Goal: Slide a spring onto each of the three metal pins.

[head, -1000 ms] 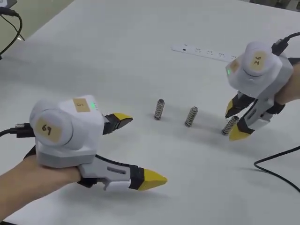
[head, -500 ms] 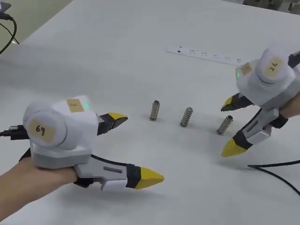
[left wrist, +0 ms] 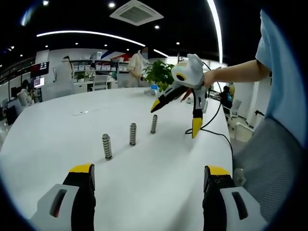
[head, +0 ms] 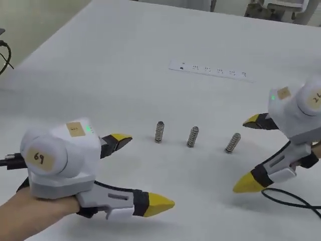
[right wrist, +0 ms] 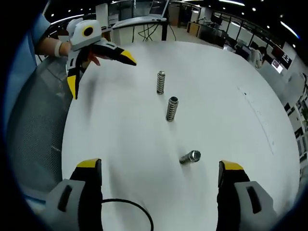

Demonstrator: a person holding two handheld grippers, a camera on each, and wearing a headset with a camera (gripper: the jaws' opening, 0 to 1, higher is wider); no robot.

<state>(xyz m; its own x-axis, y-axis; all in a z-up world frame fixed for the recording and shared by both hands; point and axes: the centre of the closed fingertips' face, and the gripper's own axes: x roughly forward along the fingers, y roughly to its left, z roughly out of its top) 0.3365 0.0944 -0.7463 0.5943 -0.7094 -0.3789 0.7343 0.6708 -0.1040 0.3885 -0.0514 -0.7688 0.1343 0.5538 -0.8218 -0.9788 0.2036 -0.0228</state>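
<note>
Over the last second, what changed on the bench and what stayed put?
The right gripper, whose open jaws straddled the rightmost spring, has pulled back from it toward the person, empty. That spring, the middle spring and the leftmost spring stand as before; the left gripper stays open, hovering.

Head cam looks fwd and down over the table (head: 125, 60), fairly near, w/ the three springs (head: 192, 136) mid-frame. Left gripper view sits low over the table, facing along its jaws past the springs toward the right hand-held gripper (left wrist: 175, 120). Right gripper view faces the opposite way (nearest spring close under it), the left hand-held gripper (right wrist: 101, 76) at the far end. All three views share the springs.
</note>
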